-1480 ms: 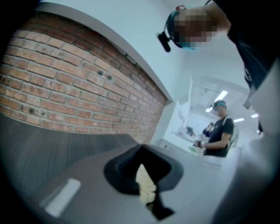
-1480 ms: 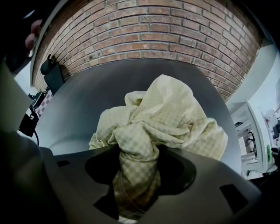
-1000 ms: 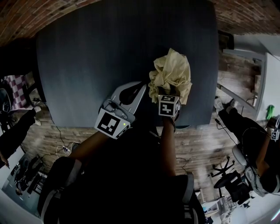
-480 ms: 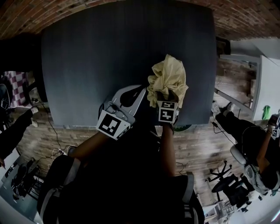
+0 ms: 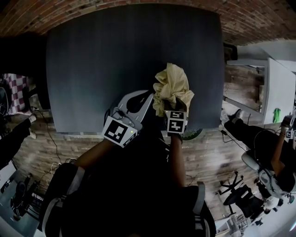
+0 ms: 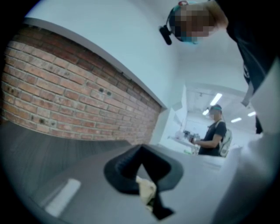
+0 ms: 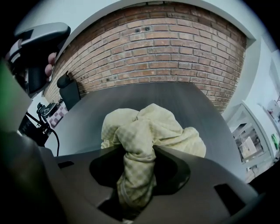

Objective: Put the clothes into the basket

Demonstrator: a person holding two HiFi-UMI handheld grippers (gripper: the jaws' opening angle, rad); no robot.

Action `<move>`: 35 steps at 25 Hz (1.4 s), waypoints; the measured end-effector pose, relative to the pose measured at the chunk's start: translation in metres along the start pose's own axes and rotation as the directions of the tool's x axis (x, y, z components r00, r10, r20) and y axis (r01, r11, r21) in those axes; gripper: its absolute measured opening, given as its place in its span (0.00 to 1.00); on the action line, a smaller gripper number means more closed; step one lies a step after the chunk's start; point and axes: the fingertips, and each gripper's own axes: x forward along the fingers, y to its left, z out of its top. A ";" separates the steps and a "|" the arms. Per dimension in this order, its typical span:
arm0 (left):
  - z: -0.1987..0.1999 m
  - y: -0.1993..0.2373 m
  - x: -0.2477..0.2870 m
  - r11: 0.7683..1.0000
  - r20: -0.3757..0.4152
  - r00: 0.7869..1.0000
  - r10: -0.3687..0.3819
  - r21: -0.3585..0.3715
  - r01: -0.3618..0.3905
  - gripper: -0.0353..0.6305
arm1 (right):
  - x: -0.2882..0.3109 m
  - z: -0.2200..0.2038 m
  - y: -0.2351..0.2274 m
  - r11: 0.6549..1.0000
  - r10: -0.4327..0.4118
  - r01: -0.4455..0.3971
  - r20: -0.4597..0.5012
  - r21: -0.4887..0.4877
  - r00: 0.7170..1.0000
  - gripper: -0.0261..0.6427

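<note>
A crumpled pale yellow checked cloth (image 5: 173, 88) hangs over the near right part of the dark grey table (image 5: 101, 60). My right gripper (image 5: 174, 104) is shut on it. In the right gripper view a twisted fold of the cloth (image 7: 136, 144) runs down between the jaws of the right gripper (image 7: 134, 181). My left gripper (image 5: 147, 98) sits just left of the cloth, and in its own view the left gripper (image 6: 148, 194) pinches a small corner of the yellow cloth (image 6: 145, 189). A green round thing (image 5: 193, 135), possibly the basket, peeks out under the table's near edge.
A brick wall (image 5: 115, 7) runs behind the table. A white desk (image 5: 277, 88) and a seated person (image 5: 273, 157) with office chairs are to the right. Cables (image 5: 53, 164) lie on the wooden floor at the left. Another person (image 6: 214, 135) stands in the background.
Both grippers have risen together with the cloth, which now looks more bunched and hangs a little closer to the table's near edge.
</note>
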 end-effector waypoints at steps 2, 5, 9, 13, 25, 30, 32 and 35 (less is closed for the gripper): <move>0.000 -0.002 -0.006 1.000 0.002 1.000 -0.002 -0.006 0.002 0.06 | -0.006 -0.001 0.004 1.000 0.000 0.000 0.010 0.002 1.000 0.28; 0.000 -0.004 -0.016 1.000 0.012 1.000 -0.003 -0.010 0.003 0.06 | -0.014 -0.002 0.012 1.000 -0.005 0.005 0.026 -0.002 1.000 0.28; 0.004 -0.006 -0.030 1.000 0.027 1.000 -0.007 -0.001 0.007 0.06 | -0.024 -0.002 0.025 1.000 -0.010 0.010 0.052 -0.010 0.999 0.28; 0.012 -0.005 -0.042 1.000 0.051 0.999 -0.011 0.009 0.010 0.06 | -0.034 -0.001 0.036 1.000 -0.018 0.019 0.080 -0.013 0.997 0.28; 0.016 -0.014 -0.087 0.997 0.069 0.995 -0.068 0.039 0.066 0.06 | -0.070 -0.004 0.071 0.997 -0.080 0.082 0.153 -0.007 0.985 0.27; 0.016 -0.022 -0.110 0.994 0.081 0.991 -0.103 0.045 0.100 0.06 | -0.090 -0.012 0.088 0.994 -0.112 0.112 0.182 0.010 0.977 0.27; 0.013 -0.024 -0.118 0.992 0.081 0.990 -0.119 0.040 0.116 0.06 | -0.099 -0.015 0.095 0.992 -0.125 0.124 0.193 0.013 0.973 0.27; 0.009 -0.029 -0.128 0.989 0.081 0.985 -0.150 0.028 0.148 0.06 | -0.111 -0.020 0.103 0.989 -0.147 0.145 0.209 0.026 0.967 0.27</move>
